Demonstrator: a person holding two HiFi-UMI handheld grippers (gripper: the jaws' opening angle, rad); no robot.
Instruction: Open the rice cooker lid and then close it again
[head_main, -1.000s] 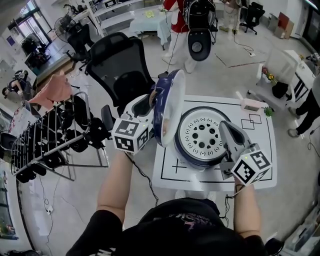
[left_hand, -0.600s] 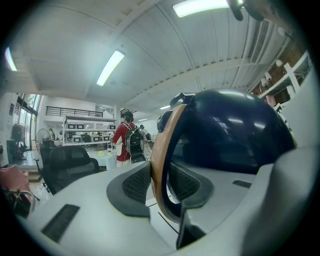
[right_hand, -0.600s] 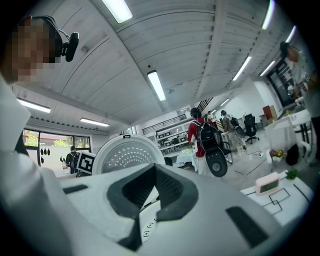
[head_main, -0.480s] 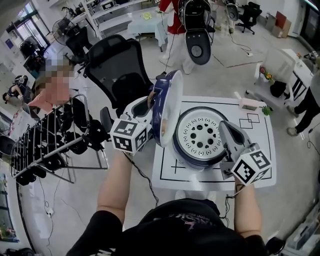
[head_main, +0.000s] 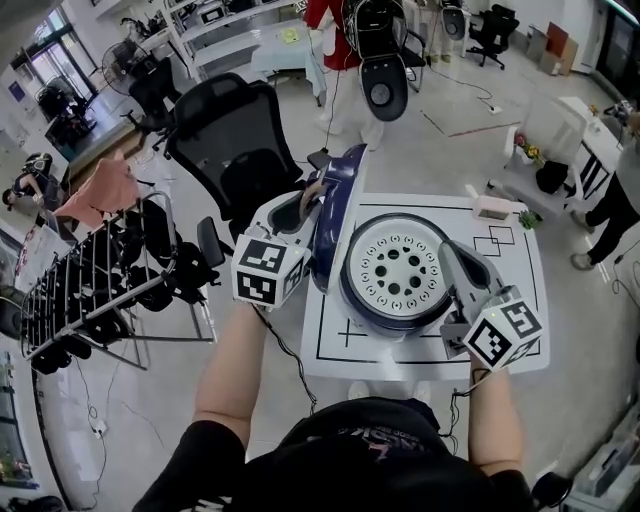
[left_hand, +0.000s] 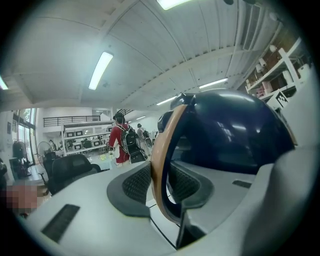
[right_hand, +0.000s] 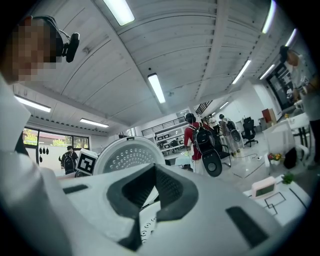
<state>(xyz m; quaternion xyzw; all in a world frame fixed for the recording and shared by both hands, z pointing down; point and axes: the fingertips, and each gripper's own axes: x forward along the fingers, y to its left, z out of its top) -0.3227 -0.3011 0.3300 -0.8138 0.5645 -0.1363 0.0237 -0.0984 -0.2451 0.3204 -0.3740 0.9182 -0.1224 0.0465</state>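
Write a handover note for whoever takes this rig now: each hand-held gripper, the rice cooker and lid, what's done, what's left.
Left hand-held gripper: shut on the rim of the lid, holding it upright at the left of the rice cooker.
Right hand-held gripper: shut, empty, near the cooker's front right edge.
Done: lid opened.
Left: swing it down and shut it.

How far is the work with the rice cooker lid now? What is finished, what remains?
Done: the lid stands upright, raised from the cooker, so opening looks finished. In hand: the left gripper is clamped on the lid's rim. The right gripper is shut and empty beside the cooker. Left: lowering the lid shut.
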